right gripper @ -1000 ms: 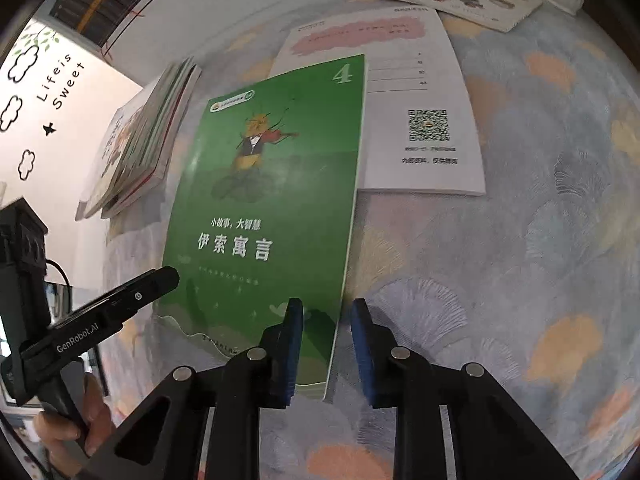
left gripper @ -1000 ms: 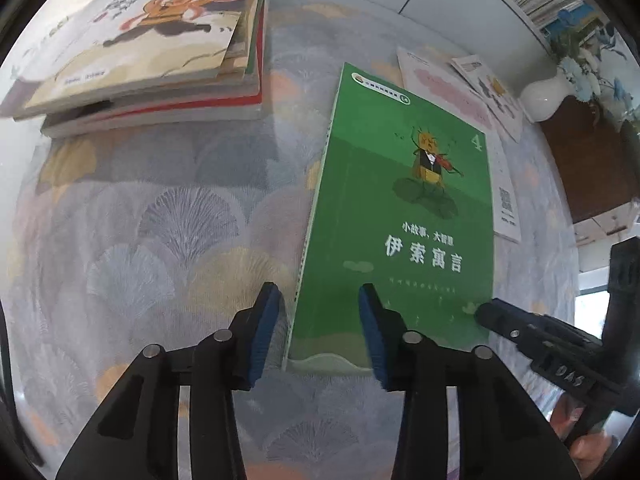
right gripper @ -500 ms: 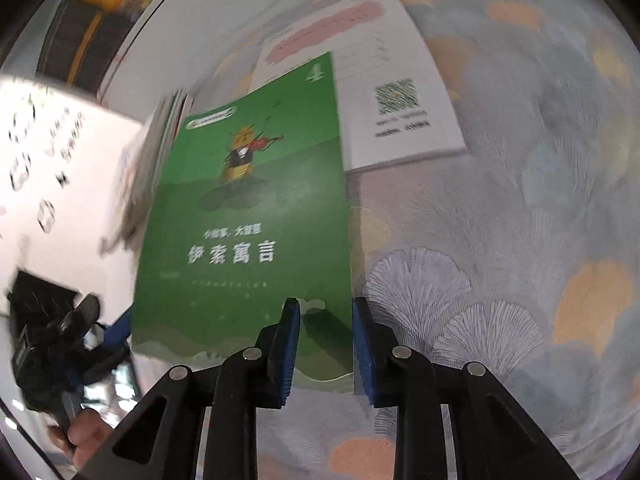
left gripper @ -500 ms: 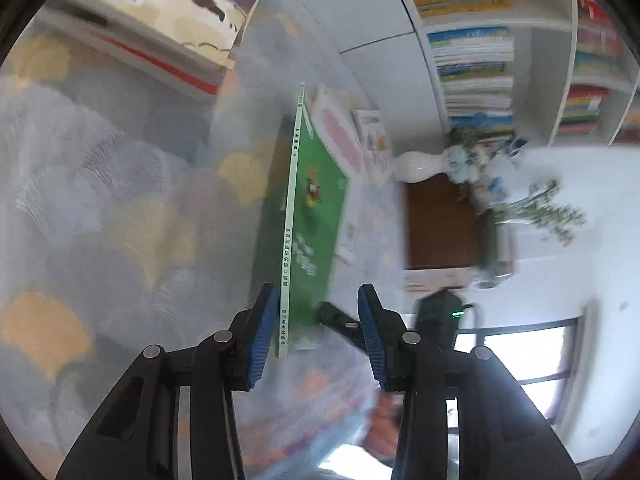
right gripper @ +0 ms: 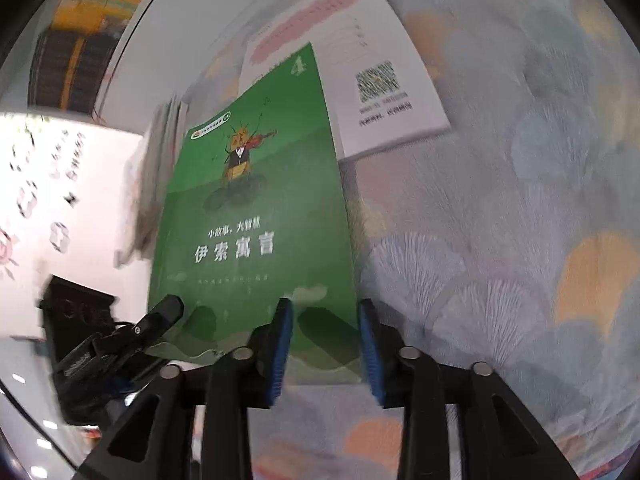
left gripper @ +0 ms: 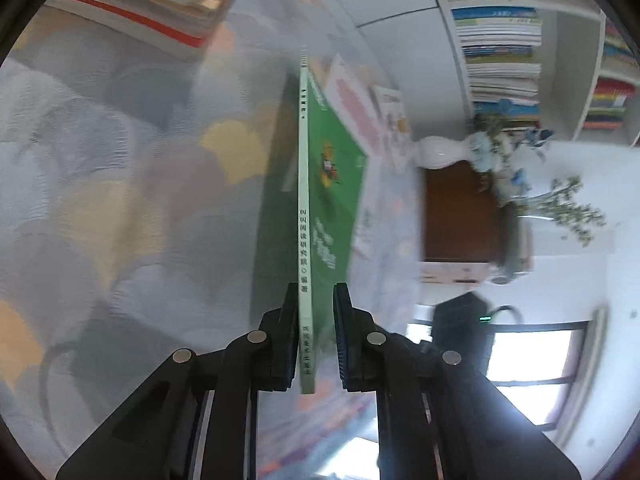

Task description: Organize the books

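Observation:
A thin green book [left gripper: 306, 216] with a violin-playing insect on its cover [right gripper: 248, 216] is tilted up on edge above the patterned tablecloth. My left gripper [left gripper: 316, 332] is closing on its spine edge near the bottom corner, one pad touching and a small gap at the other. It also shows in the right wrist view [right gripper: 158, 322] at the book's left edge. My right gripper [right gripper: 324, 344] is open, with the book's lower right corner between its blue pads. A stack of books [left gripper: 160, 4] lies at the far left.
A white booklet with a QR code [right gripper: 360, 80] lies beyond the green book, with another thin booklet [left gripper: 394, 120] behind it. A white vase [left gripper: 440, 152] stands at the table's far edge. Bookshelves [left gripper: 500, 40] line the wall.
The green book went from flat on the cloth to tilted on edge. My left gripper rolled sideways and narrowed on its spine. My right gripper opened wider at the lower right corner.

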Tool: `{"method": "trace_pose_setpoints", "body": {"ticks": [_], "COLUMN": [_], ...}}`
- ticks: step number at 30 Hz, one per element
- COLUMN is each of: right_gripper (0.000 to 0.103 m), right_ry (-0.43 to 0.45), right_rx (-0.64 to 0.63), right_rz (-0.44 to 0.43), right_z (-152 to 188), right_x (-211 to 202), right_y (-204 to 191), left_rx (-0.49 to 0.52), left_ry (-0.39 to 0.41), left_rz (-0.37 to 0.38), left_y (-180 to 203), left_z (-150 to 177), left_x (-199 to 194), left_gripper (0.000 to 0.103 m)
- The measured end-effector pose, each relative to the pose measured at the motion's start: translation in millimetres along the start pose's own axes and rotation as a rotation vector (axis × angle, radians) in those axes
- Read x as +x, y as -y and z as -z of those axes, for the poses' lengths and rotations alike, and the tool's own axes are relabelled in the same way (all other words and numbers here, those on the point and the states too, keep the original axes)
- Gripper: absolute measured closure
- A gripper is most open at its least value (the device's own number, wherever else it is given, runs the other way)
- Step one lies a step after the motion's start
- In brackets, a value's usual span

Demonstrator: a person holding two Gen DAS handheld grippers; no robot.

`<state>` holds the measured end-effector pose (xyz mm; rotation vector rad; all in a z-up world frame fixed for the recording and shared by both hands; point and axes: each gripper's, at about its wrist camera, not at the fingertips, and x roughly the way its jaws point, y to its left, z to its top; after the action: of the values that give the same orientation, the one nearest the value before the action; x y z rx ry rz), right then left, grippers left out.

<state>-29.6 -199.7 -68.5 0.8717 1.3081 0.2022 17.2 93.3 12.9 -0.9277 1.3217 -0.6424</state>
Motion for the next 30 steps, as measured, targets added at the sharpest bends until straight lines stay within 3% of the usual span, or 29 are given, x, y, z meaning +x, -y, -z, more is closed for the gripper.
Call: {"method": "trace_pose_setpoints", "body": {"ticks": [2,5,8,10,12,13,15,22,26,30], "right_gripper": [0.05,0.049,0.048,0.057,0.074,0.076,0.082,0.084,0.084,0.084], "right_ry": [0.006,-0.009,0.01,0.029,0.05,0.055,0.067,0.106,0.121,0.137], "right_rx": [0.059,0.131,0.181,0.173,0.125,0.086,0.003,-0.32,-0.459,-0.586], "right_rz": [-0.067,-0.176,-0.235,-0.238,-0.23,-0.226,-0.2,0.106,0.196,0.208], "right_z": [1,3,3,1,-2,-3,-3,7,20,28], "right_x": [-2,2,5,3,-2,-4,-9,-3,0,-12], "right_y": [10,21,27,26,19,13,-4,-69,-95,-114], "left_rx": [-0.033,-0.068,-0.066,-0.047,-0.021,-0.003,0.074,0.365,0.478,0.538], "left_ry": [-0.024,-0.04,-0.04,-0.041,-0.048,-0.052,-0.05,0.022,0.069,0.087], "left_rz": [0.055,0.102,0.082,0.039,-0.016,-0.044,-0.134,-0.403,-0.427,-0.398], "left_y": [3,4,5,6,7,9,21,63,83,95], "left_z": [-2,-2,-2,-3,-6,-6,-6,9,17,17], "left_x": [3,6,8,8,8,9,11,13,2,-14], "left_gripper": [0.092,0.092,0.092,0.092,0.092,0.092,0.092,0.09,0.09,0.089]}}
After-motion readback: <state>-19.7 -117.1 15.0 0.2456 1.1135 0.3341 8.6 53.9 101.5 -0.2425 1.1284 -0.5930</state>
